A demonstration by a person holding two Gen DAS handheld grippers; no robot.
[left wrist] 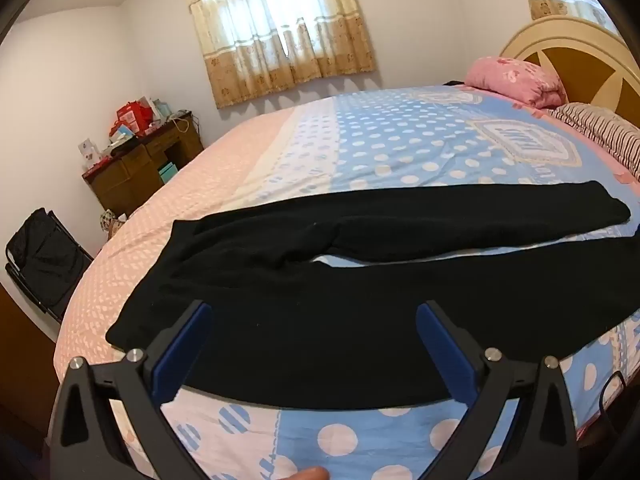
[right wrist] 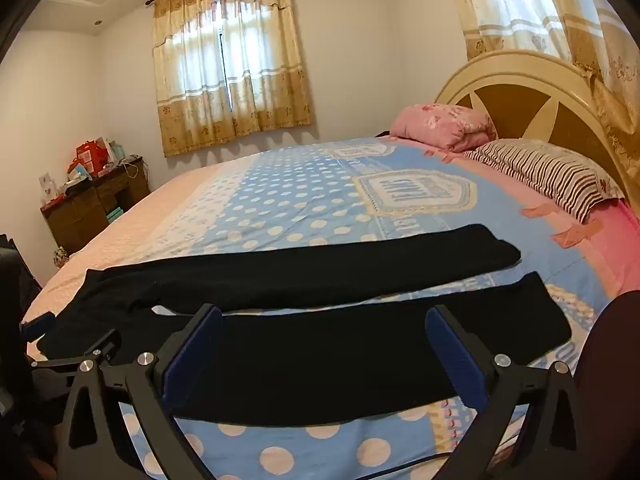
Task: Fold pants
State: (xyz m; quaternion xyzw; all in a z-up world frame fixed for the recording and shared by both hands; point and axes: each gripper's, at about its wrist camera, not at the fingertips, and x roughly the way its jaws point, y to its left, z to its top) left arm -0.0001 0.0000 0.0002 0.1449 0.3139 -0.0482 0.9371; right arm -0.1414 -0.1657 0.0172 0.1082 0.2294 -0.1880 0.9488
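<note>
While both grippers hang above the near edge of the bed [left wrist: 256, 168], the black pants [left wrist: 320, 280] lie spread flat across the polka-dot bedspread, waist toward the left and the two legs running rightward with a thin wedge of blue sheet showing between them. From the left wrist view, the left gripper [left wrist: 314, 312] sits over the near leg close to the waist, its blue-padded fingers [left wrist: 180, 356] spread wide and released, gripping nothing. From the right wrist view, the right gripper [right wrist: 324, 316] hovers over the same near leg further along, its fingers [right wrist: 192, 356] likewise parted and holding nothing; whether the pads touch the cloth I cannot tell. Beyond the pants, a striped pillow [right wrist: 548, 176] and a pink bundle of bedding [right wrist: 444, 124] rest against the cream and brown headboard [right wrist: 520, 96]. At the far wall hang beige curtains [right wrist: 228, 76], and a wooden tabletop [right wrist: 92, 184] in the corner carries red gift boxes [right wrist: 90, 156] and assorted clutter, with a teal box tucked in its open compartment.
</note>
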